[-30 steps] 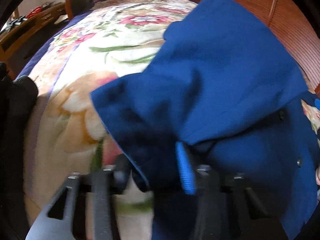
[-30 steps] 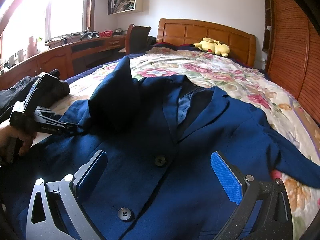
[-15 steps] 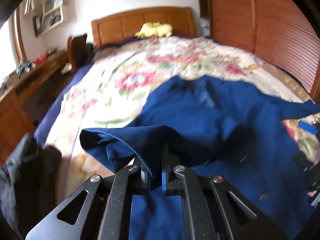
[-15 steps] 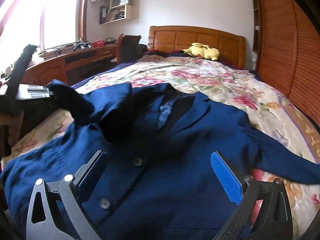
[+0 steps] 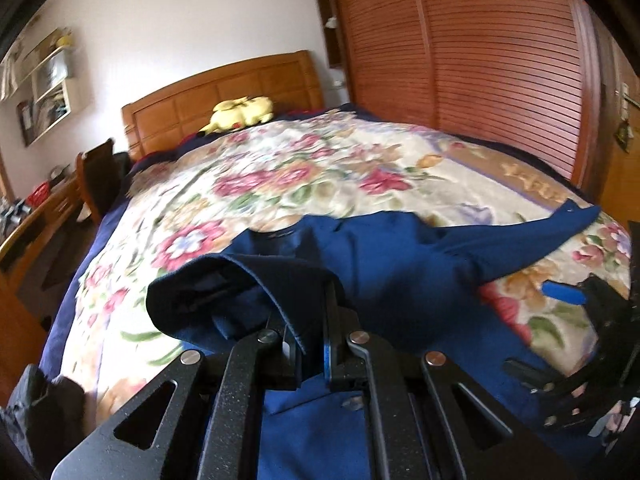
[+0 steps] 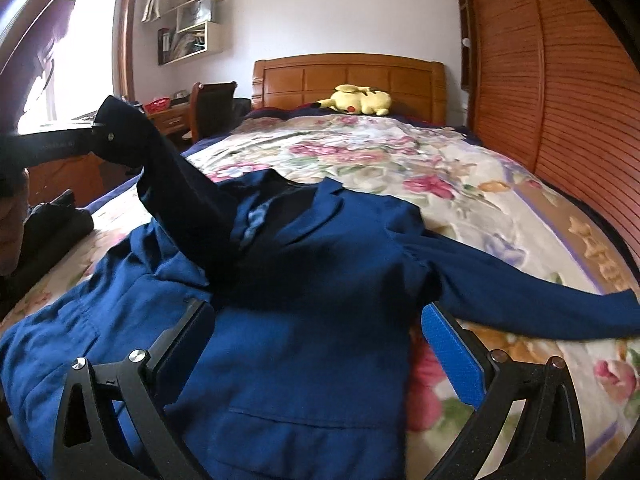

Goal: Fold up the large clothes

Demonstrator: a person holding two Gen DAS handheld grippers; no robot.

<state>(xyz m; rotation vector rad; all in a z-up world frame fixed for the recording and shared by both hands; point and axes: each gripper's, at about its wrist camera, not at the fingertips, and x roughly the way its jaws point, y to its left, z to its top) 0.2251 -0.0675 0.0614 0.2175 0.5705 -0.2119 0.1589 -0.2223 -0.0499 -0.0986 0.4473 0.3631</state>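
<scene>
1. Left tongs [image 5: 310, 320] clamped on the sleeve cuff [image 5: 240, 292] of the blue blazer [image 6: 312, 280], hoisted at upper left; could slip out if yanked.
2. Right tongs [image 6: 316, 344] gaping wide, empty, hovering over blazer body lower centre.
3. Blazer spread on floral bed [image 6: 400, 160]; other sleeve [image 6: 540, 300] trailing right, might bunch.

Bedroom surroundings around the bed

A floral bedspread [image 6: 400, 168] in pink, green and cream covers a bed with a panelled wooden headboard [image 6: 352, 76]. A yellow plush toy [image 6: 358, 100] lies at the head of the bed. Slatted wooden wardrobe doors [image 5: 492, 64] fill the right wall. On the left, a dark chair [image 6: 214, 108] stands by a wooden surface [image 6: 170, 118] carrying a red basket [image 6: 157, 103]. White wall shelves [image 6: 192, 36] hold books beside a bright window [image 6: 80, 52].
</scene>
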